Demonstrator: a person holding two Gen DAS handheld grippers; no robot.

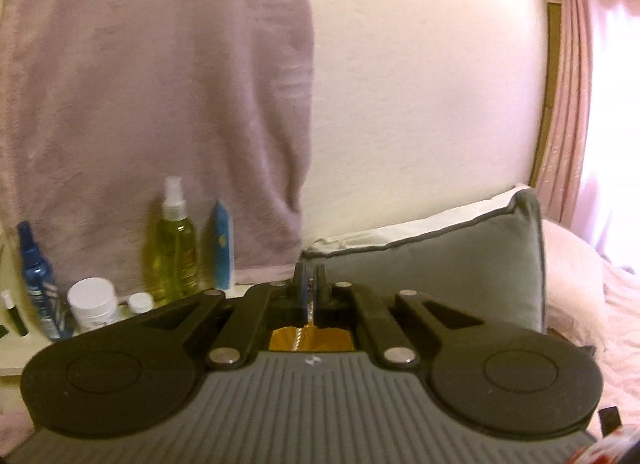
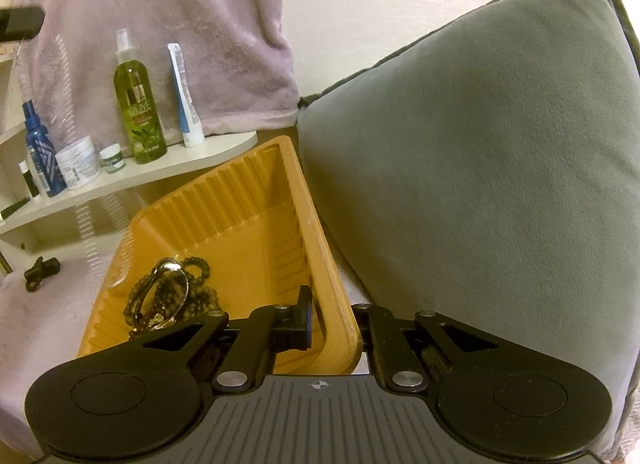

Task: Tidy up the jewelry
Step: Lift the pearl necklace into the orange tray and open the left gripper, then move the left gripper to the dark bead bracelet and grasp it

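An orange ribbed plastic tray (image 2: 248, 220) lies on the bed beside a grey pillow (image 2: 480, 168). In it are a dark beaded bracelet (image 2: 200, 288) and a silver bangle (image 2: 172, 284). My right gripper (image 2: 320, 324) is shut on the tray's right rim, one finger inside, the other hidden outside. My left gripper (image 1: 310, 288) is raised and shut on a thin silver chain (image 1: 308, 304), which hangs down from it and appears blurred in the right wrist view (image 2: 86, 216). The tray shows as an orange patch (image 1: 312, 338) below the left fingers.
A white shelf (image 2: 160, 172) holds an olive spray bottle (image 2: 138, 104), a white-blue tube (image 2: 184, 100), a blue bottle (image 2: 40, 152) and white jars (image 2: 80, 162). A mauve towel (image 2: 160, 24) hangs behind. A small dark clip (image 2: 40, 270) lies on the pink bedcover.
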